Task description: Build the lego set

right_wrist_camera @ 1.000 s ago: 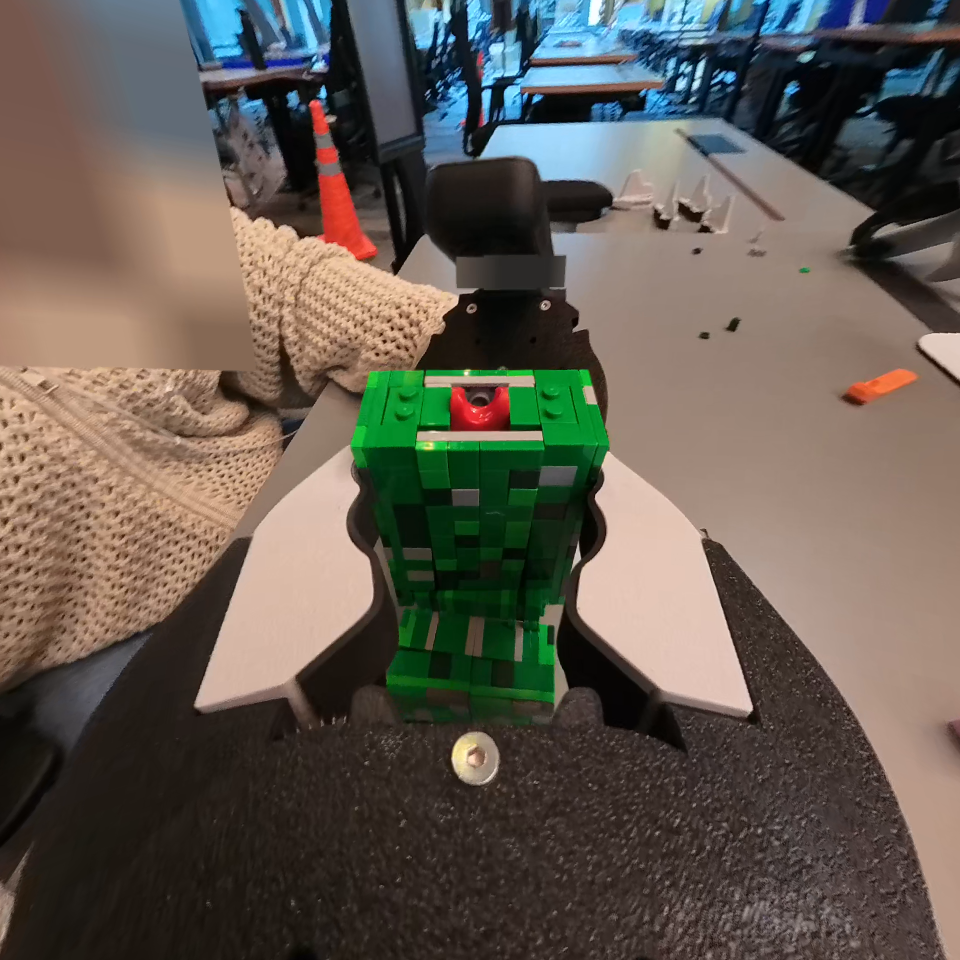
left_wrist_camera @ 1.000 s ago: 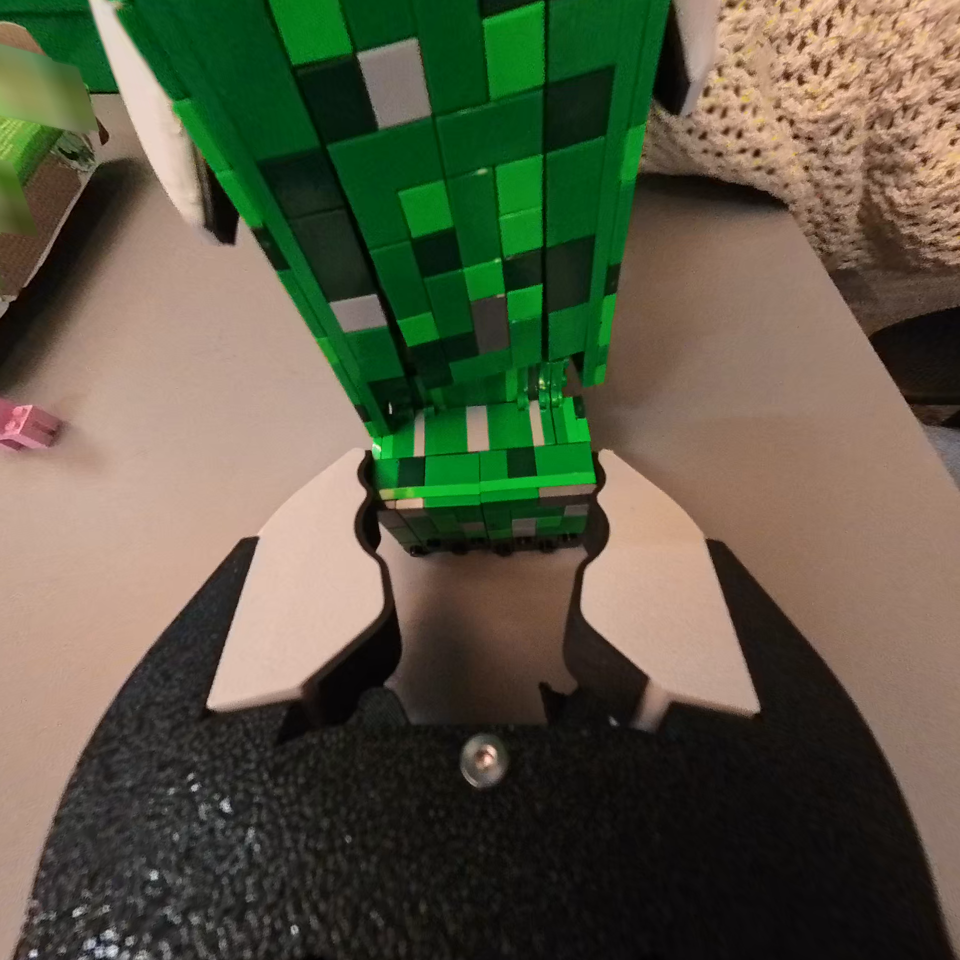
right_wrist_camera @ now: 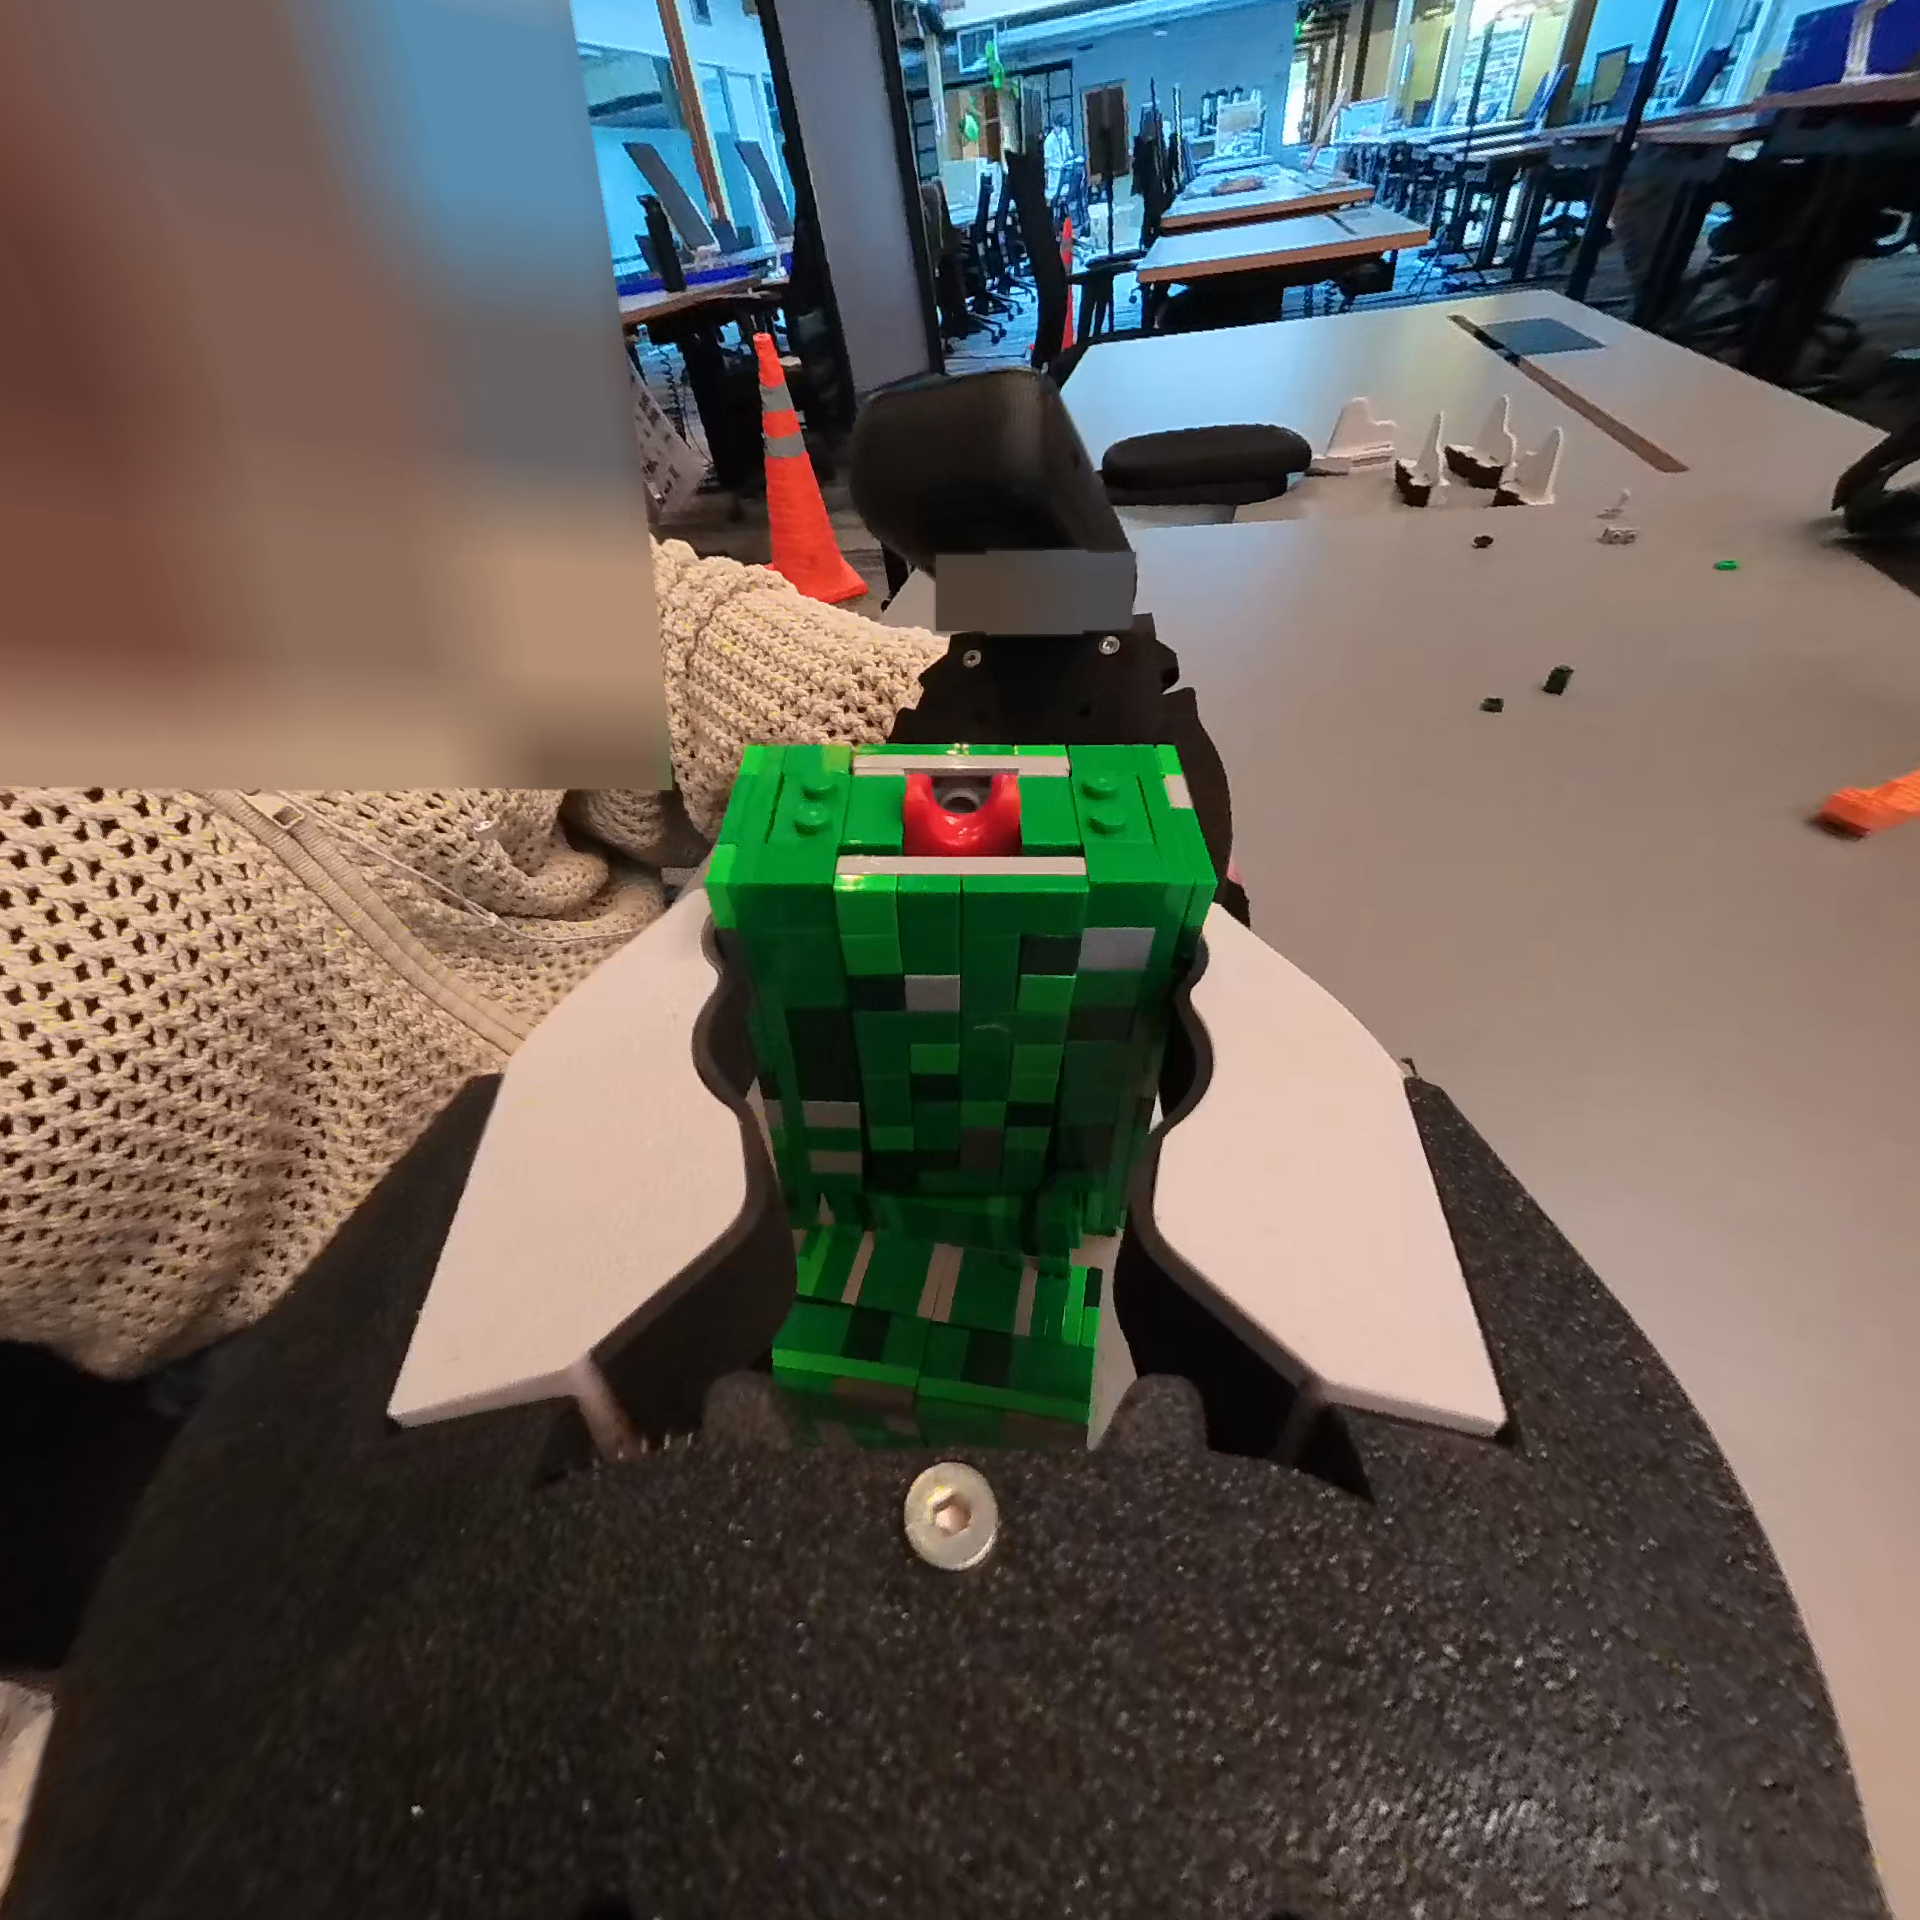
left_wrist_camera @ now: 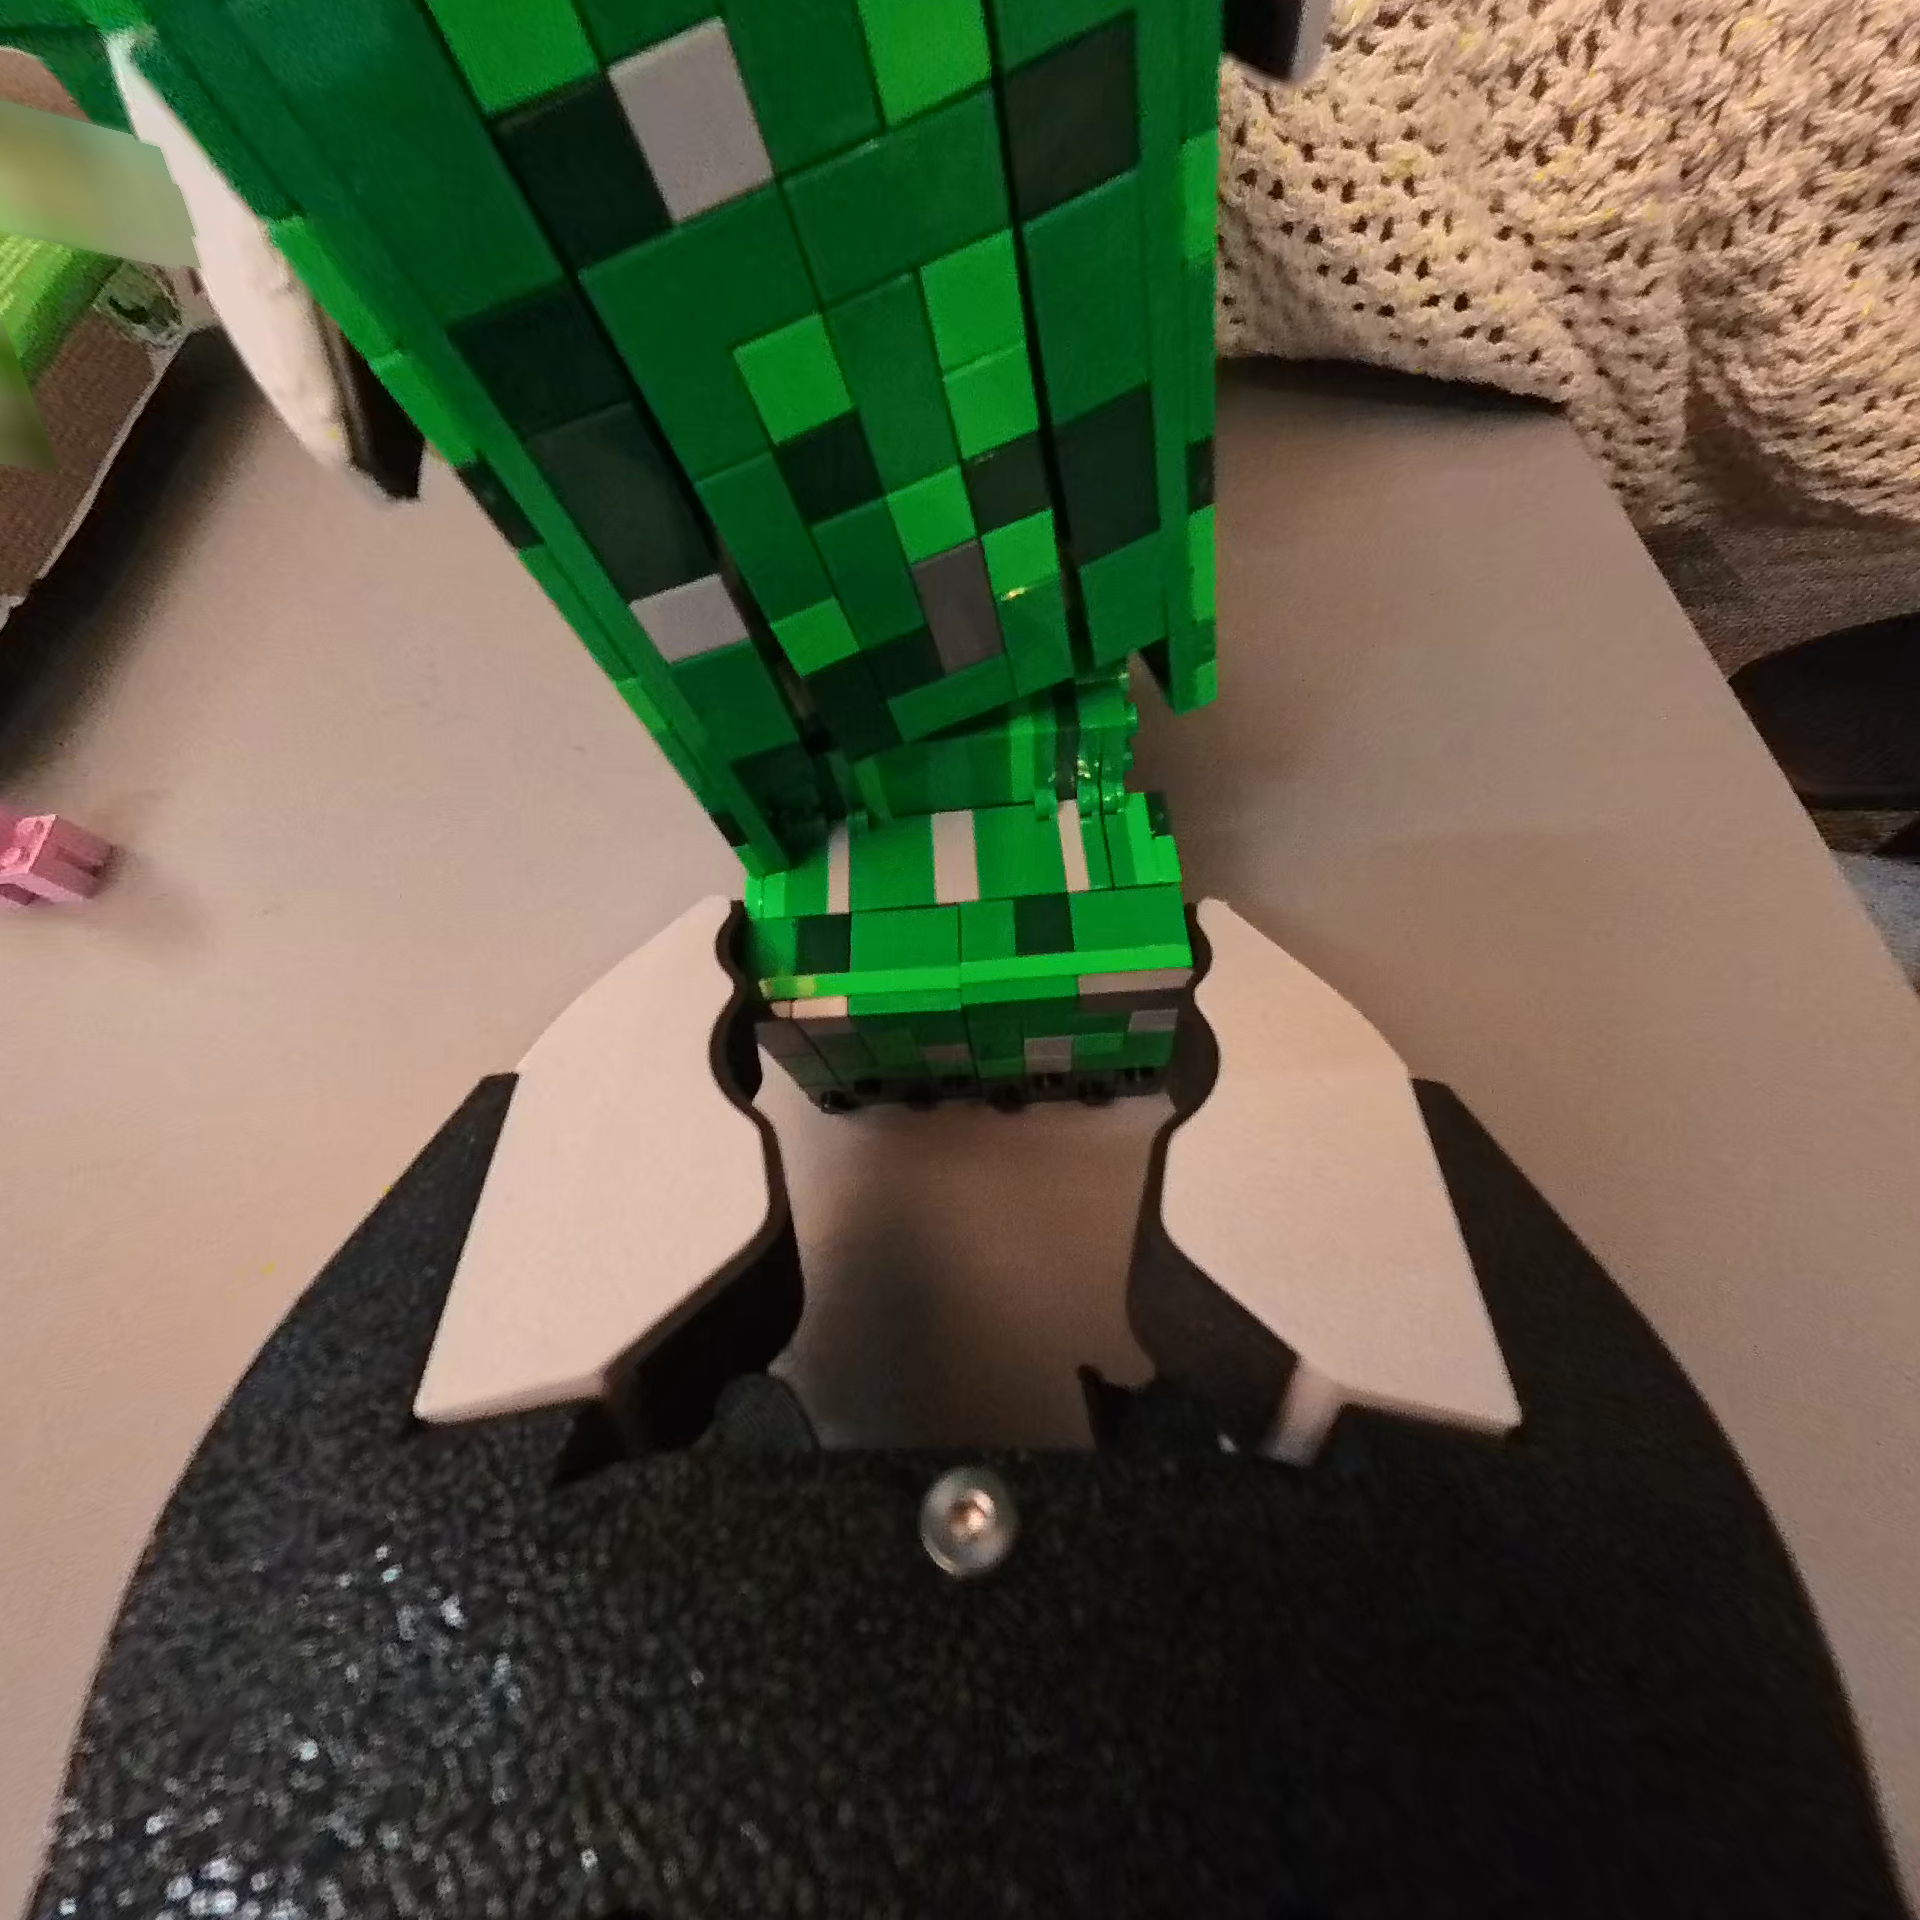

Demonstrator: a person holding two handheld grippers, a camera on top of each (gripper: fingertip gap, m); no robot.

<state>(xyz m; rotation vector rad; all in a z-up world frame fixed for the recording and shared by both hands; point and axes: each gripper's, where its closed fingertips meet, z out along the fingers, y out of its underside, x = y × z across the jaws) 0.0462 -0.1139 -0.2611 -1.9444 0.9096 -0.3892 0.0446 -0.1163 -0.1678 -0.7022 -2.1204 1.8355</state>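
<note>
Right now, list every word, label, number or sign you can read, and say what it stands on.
No text can be read in either view.
Green box at the left edge of the left wrist view: print blurred, unreadable.
White sheet beside the orange cone: marks too small to read.
Green lego figure: no writing shows.

Tall green pixel-pattern lego body (left_wrist_camera: 831, 343) now leans further left over its blocky green foot section (left_wrist_camera: 966, 935), hinge gap wider on the right. Right wrist view sits lower, so more far room shows above the model's red top piece (right_wrist_camera: 961, 816).
</note>
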